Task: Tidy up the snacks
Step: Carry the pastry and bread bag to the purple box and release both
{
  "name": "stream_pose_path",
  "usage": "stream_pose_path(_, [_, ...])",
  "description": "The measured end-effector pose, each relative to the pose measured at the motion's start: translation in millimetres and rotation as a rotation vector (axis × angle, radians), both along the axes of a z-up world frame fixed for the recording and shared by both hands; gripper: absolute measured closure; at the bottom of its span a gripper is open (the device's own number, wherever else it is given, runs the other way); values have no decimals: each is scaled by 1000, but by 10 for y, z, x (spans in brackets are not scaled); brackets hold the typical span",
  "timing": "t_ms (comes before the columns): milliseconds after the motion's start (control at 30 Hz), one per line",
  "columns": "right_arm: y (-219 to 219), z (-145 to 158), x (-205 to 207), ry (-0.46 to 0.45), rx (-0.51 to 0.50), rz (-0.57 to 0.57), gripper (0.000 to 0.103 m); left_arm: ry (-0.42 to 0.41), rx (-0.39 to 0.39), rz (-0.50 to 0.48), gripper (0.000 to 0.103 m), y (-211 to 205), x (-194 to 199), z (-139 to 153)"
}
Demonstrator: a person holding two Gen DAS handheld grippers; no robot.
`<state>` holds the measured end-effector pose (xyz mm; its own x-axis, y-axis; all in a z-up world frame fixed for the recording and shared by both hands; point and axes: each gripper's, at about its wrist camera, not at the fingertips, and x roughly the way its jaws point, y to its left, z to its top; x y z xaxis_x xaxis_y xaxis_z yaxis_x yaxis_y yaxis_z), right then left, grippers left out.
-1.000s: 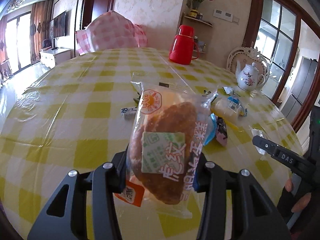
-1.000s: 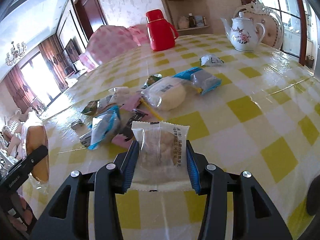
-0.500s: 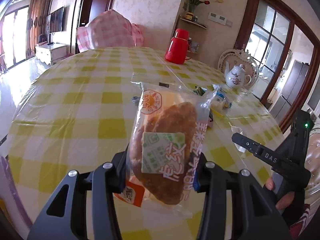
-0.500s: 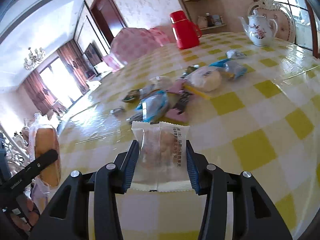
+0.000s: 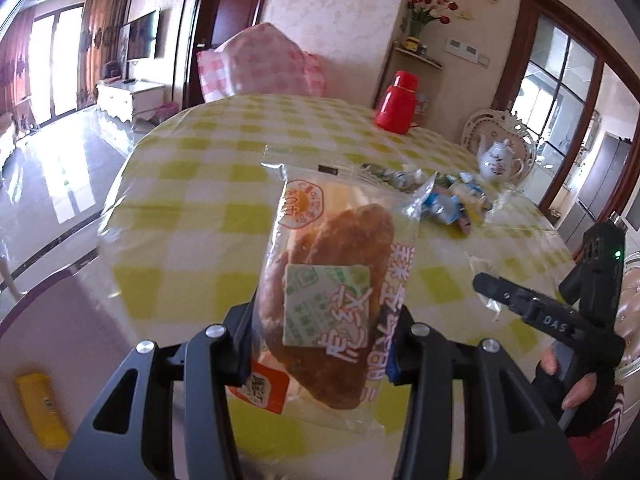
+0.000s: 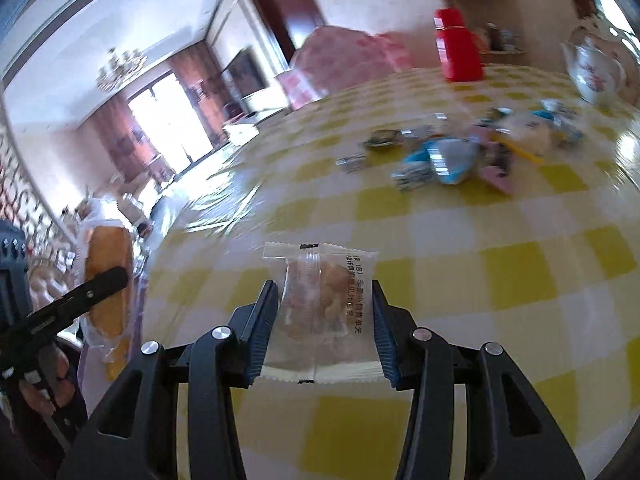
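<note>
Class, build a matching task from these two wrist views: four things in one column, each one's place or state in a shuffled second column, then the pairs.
1. bread packet
2. small clear packet
3. red flask
4. teapot

A. clamped in the right tongs
B. white with flowers, at the table's far right
C. clamped in the left tongs
D. standing at the table's far edge

Pairs: 1-C, 2-A, 3-D, 4-B

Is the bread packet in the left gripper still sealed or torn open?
Apparently sealed: the bread packet stands between the jaws of the left gripper, top crimp unbroken, bread fully inside.
</note>
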<state>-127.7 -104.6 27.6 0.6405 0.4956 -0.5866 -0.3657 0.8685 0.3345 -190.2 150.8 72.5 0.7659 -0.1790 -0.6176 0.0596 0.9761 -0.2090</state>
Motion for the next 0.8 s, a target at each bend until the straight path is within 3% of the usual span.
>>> stream_pose_path(267, [825,23,-298,-20,-78,164,57,88,56,21,56,708,-325,-151])
stream_pose_path(500, [1743,68,-734,-58,-146,363,57,130,133,140,56,1417,-685,-266])
stream_pose_path(800, [2721,-56,-1242,-113,-227,602,53,247,266,258,53,1895,-729,-468])
